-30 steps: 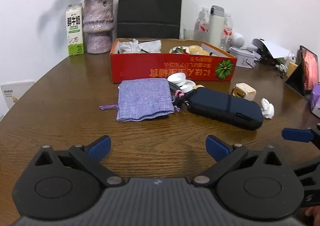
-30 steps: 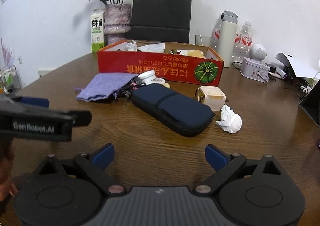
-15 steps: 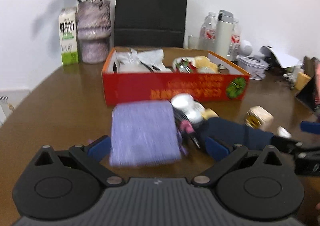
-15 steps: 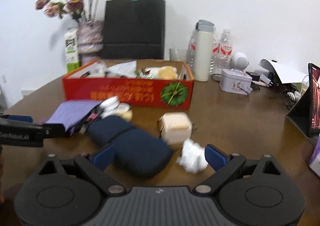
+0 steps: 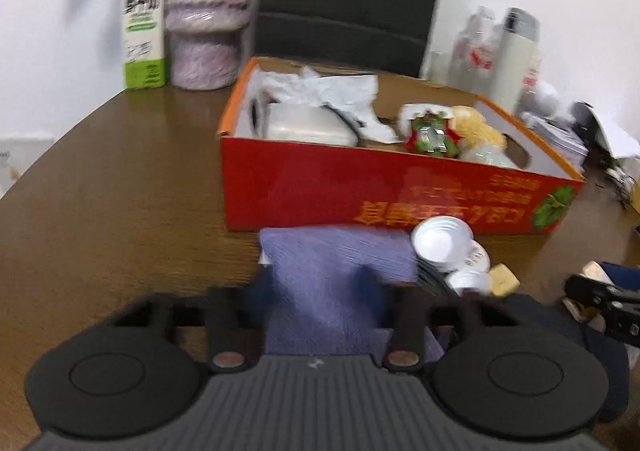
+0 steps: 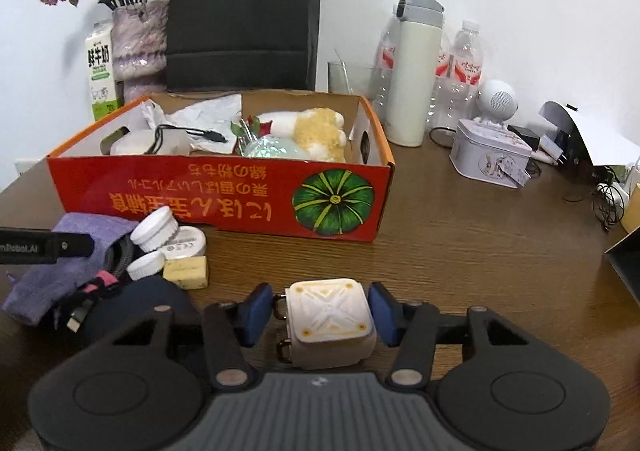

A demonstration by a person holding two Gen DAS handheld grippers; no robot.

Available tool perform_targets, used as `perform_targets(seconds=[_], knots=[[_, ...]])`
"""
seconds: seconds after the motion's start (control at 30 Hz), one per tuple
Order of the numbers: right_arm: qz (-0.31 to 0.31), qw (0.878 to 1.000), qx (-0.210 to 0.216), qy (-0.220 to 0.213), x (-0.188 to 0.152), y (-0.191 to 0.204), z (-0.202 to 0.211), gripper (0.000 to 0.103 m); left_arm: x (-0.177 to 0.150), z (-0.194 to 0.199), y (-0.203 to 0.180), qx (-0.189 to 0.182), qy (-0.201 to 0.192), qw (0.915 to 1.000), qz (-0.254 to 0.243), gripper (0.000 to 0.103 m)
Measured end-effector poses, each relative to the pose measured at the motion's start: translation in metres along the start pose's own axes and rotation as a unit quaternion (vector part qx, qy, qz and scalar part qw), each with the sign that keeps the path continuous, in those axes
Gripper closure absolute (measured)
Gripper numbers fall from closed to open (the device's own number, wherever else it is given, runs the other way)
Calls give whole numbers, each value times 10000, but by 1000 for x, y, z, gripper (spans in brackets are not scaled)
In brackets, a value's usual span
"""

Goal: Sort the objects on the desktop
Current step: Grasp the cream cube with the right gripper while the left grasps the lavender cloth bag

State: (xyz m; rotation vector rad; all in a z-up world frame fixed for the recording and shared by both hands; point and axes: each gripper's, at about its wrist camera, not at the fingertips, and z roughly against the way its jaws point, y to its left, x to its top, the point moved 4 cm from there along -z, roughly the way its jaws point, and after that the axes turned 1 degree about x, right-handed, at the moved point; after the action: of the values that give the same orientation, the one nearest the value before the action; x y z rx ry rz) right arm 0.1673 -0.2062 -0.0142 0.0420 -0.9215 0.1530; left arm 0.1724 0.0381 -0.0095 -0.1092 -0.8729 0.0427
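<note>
A cream cube-shaped box point(image 6: 328, 317) sits low in the centre of the right wrist view on the worktop point(image 6: 480, 251), between the right tongs point(image 6: 320, 311), whose jaws have just been closing and stand just beside its sides. The left tongs point(image 5: 316, 287), also just closing, pinch the purple cloth pouch point(image 5: 336, 263) lying before the red cardboard box point(image 5: 360, 191).

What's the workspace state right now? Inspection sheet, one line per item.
Surface: brown wooden table, crowded.
Job's things: red box part filled; purple pouch, cream cube, white lids, dark case outside it.
Clutter: bottles, flask, tin, milk carton, vase.
Grippers: left gripper has just been closing over the pouch; right gripper has just been closing around the cube, small gaps showing.
Cables: black cable in the box; more at the right edge.
Surroundings: white wall, black bag.
</note>
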Motion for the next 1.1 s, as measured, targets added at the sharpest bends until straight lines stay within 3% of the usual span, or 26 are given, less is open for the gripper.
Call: perform_targets(seconds=[0.1,0.13,0.33,0.53,0.63,0.83,1.1], knots=[[80,9997,147,-187,-1,6,7,53,2,12,-6,128,-251,9995,-130,97],[132,9994,137,-291,0,8,12,53,4,20,-8,113,-362,9992,-99,98],[184,9947,111,-1005,10,16,48,53,11,86,-4,-486,-930,9926,609,98],[-59,9925,447,-1141,2,28,91,53,-3,139,-20,-448,-1107,9925,258,98],[31,9921,580,-1111,-13,39,108,53,-24,153,-32,-383,-1048,9938,-2,98],[33,9938,679,-879,-49,48,135,53,-60,165,-39,-367,-715,9968,-45,98],[140,9921,830,-928,-94,51,175,53,-90,191,-48,-316,-550,9978,-191,98]])
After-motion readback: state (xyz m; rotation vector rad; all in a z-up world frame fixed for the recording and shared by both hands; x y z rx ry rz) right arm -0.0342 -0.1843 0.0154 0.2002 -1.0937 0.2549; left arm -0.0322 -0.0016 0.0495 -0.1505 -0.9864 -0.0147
